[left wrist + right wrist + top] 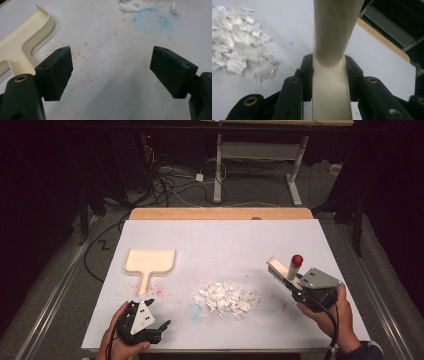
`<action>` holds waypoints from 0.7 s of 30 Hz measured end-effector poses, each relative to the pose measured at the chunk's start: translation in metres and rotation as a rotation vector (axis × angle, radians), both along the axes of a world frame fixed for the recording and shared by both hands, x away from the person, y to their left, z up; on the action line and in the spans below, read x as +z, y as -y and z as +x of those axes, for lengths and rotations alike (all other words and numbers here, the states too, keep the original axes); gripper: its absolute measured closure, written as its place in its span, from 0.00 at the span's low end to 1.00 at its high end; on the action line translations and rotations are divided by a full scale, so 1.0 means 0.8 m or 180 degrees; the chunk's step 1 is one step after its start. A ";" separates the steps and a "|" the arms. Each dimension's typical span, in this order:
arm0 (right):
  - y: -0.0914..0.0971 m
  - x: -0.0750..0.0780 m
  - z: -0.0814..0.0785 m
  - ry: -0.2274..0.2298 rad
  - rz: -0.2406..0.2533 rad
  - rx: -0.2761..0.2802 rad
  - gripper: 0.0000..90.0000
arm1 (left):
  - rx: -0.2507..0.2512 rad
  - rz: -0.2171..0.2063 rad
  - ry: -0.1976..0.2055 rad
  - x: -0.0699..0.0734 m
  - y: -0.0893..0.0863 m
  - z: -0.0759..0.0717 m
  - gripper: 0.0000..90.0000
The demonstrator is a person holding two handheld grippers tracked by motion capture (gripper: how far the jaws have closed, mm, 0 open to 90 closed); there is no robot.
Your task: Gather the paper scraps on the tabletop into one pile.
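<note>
Right gripper view, right gripper (329, 75) clamped on brush (332, 50), left gripper (112, 72) spread wide, empty

In your right gripper view the brush (334, 50) runs off both the top and bottom edges, so you cannot see its bristles or its red-capped end there, and its cream handle hides the table straight ahead while the pile of paper scraps (239, 52) is soft, blurred and cut by the left edge. In your left gripper view the dustpan (22, 47) is cropped at the left edge, its handle slips behind the near jaw, and the scraps (128, 7) at the top edge are clipped. From the high view your forearms leave the bottom edge, and the brush's bristles (274, 270) are too small to make out.
</note>
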State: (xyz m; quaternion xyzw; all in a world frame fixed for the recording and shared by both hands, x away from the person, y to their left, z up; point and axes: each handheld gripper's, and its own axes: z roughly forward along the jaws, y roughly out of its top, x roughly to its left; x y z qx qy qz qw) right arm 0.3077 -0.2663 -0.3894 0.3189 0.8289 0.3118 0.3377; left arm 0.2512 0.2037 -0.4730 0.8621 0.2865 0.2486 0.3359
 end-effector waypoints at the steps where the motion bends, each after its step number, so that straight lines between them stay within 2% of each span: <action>1: 0.006 -0.002 -0.002 -0.0033 0.0014 -0.0049 0.76 | -0.0001 -0.0002 0.0004 0.000 0.000 0.000 0.20; 4: 0.022 -0.008 -0.006 -0.0080 0.0029 -0.0218 0.76 | -0.0013 0.0025 0.0009 0.000 0.003 0.001 0.20; 10: 0.040 -0.024 -0.001 -0.0039 -0.0132 -0.0708 0.76 | -0.0026 0.0030 0.0018 0.000 0.006 0.002 0.20; 14: 0.034 -0.036 0.005 -0.0118 -0.0188 -0.0764 0.76 | -0.0044 0.0041 0.0028 0.000 0.006 0.003 0.20; 21: 0.014 -0.045 0.007 -0.0172 -0.0264 -0.0631 0.76 | -0.0051 0.0038 0.0037 0.000 0.005 0.002 0.20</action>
